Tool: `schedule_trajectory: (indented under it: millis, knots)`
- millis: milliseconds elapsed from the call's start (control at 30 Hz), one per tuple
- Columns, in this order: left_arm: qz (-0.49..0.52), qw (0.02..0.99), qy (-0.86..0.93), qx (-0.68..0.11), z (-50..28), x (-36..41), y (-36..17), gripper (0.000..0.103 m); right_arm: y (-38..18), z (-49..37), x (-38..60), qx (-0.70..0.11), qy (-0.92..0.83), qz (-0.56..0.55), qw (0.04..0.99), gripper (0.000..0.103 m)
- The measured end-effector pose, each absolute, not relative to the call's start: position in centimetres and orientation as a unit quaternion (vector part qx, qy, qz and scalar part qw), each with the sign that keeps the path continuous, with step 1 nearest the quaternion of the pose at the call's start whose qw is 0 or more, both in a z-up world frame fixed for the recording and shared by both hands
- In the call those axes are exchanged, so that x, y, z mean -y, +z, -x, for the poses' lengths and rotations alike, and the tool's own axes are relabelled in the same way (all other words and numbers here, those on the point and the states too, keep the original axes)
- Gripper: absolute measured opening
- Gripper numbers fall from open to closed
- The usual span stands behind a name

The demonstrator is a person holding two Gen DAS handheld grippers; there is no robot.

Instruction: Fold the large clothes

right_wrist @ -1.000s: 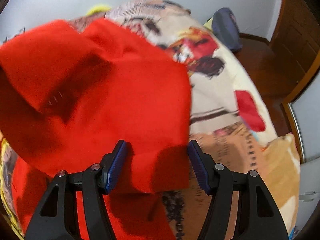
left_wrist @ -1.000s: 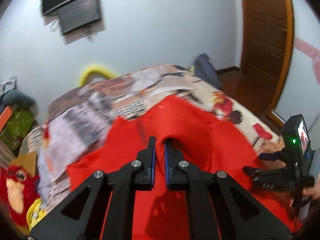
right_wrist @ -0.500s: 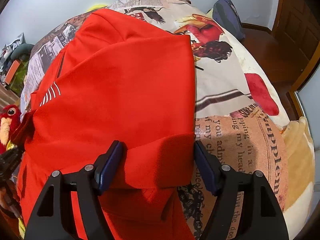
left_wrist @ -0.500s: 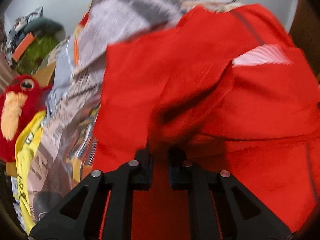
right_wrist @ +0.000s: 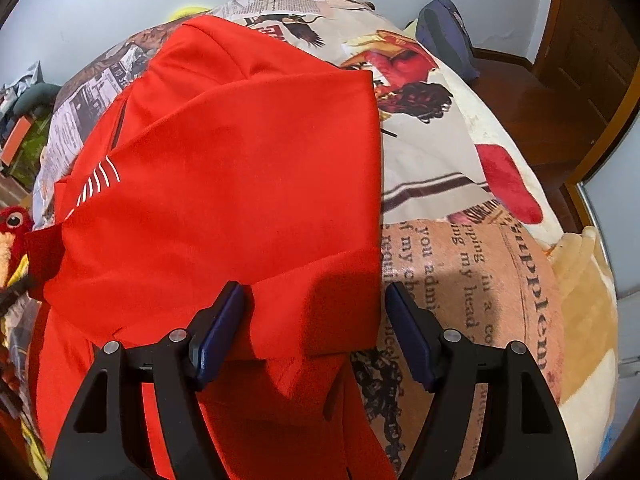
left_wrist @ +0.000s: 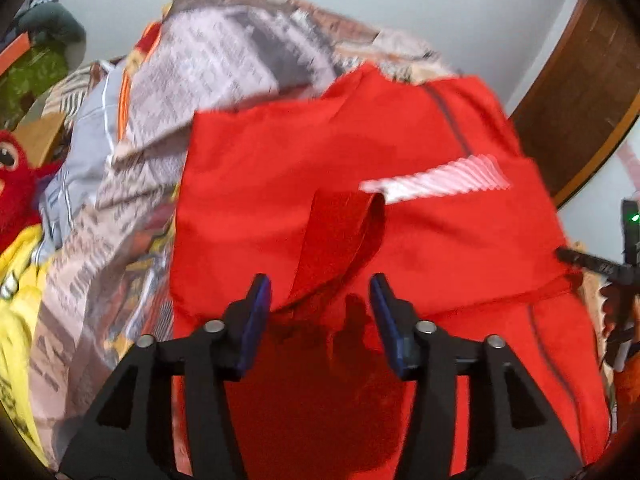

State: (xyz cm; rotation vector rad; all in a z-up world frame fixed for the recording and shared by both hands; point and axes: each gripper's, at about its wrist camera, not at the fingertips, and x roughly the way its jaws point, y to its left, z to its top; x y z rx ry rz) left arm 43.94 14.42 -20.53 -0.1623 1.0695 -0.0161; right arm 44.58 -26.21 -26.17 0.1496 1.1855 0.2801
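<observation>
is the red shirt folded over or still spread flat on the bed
Folded over: the red shirt has one layer doubled onto another, its hem edge lying across red cloth below, on the bed.

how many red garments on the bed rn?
1. A single red garment lies folded over itself on the printed bedspread, under both grippers. Anything beneath its layers is hidden.

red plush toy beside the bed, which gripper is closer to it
Left. The left gripper works the garment's edge nearest the red plush toy; the right gripper is at the opposite edge.
</observation>
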Motion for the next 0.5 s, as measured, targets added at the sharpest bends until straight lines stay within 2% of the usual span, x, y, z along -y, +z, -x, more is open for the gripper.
schedule_trajectory:
  millis: [300,500]
  knots:
    - [0.004,0.829,0.029,-0.559,-47.5,-15.6,-23.2,0.054,-25.9,-44.5,26.1,-0.570,0.121,-0.078,0.809,0.070]
    - [0.100,0.815,0.023,-0.570,-45.4,-20.1,-22.6,0.054,-23.6,-43.1,25.9,-0.541,0.116,-0.057,0.831,0.070]
